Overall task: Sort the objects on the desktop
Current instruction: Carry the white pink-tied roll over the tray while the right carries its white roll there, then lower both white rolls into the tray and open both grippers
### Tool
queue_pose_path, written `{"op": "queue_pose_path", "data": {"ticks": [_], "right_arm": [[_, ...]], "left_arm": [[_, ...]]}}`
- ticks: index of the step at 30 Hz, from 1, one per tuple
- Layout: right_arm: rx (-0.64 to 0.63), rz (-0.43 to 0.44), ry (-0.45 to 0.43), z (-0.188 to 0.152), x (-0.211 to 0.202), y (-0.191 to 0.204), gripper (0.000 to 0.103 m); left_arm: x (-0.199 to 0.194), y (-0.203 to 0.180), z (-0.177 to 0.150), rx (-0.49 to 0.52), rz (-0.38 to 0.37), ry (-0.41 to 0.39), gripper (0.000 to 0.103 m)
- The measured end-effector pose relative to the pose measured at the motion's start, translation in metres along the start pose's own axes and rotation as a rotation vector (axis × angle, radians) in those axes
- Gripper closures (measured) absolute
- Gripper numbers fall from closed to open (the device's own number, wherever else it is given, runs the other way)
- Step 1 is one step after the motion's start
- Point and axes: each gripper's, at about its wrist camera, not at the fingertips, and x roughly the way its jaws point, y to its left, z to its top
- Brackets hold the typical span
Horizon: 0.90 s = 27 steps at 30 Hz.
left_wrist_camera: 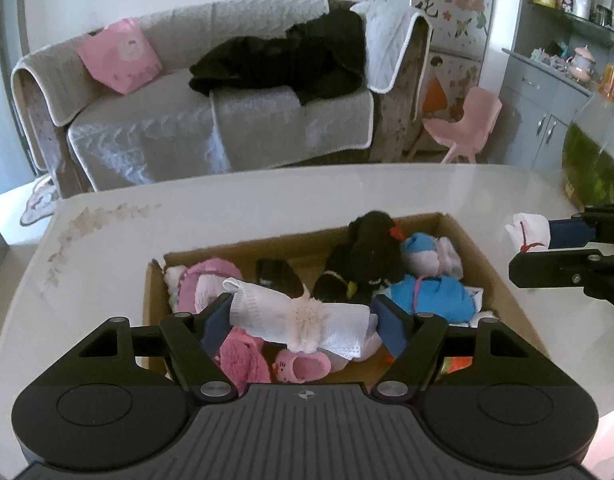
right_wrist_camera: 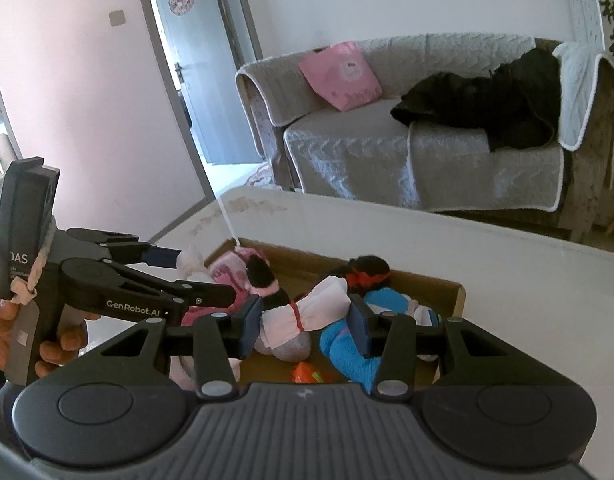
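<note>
My left gripper is shut on a white knitted piece with a fluffy band, held crosswise just above an open cardboard box. The box holds a black plush with a red beak, blue knits, pink knits and a small pink shoe. My right gripper is shut on a white bundle tied with red string, over the box's right part. In the left wrist view the right gripper hangs beside the box's right wall. A hand holds the left gripper.
The box stands on a white table with brownish stains at its far left. Behind the table are a grey sofa and a pink child's chair. A green glass tank stands at the table's far right.
</note>
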Motion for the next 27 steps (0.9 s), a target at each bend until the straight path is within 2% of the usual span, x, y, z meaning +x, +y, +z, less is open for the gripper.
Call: {"op": "queue_pose_path", "data": {"ticks": [7,20,25,26,27], "right_arm": [[-0.041,-0.010,0.047,-0.005,0.011,0.008,0.061],[-0.170,-0.083,0.143,-0.020,0.038,0.029,0.059],[-0.209,-0.112,0.169,-0.026,0.042,0.036,0.053],[-0.215,-0.124,0.169,-0.027,0.041,0.036,0.044],[-0.222,-0.136,0.166,-0.028,0.041,0.037,0.041]], "left_arm": [[0.017,0.001,-0.010,0.019,0.002,0.032,0.024],[0.038,-0.004,-0.023,0.060,0.010,0.032,0.024],[0.042,-0.009,-0.028,0.069,0.000,0.042,0.023],[0.044,-0.010,-0.029,0.071,0.004,0.045,0.022],[0.045,-0.011,-0.030,0.073,0.005,0.046,0.021]]}}
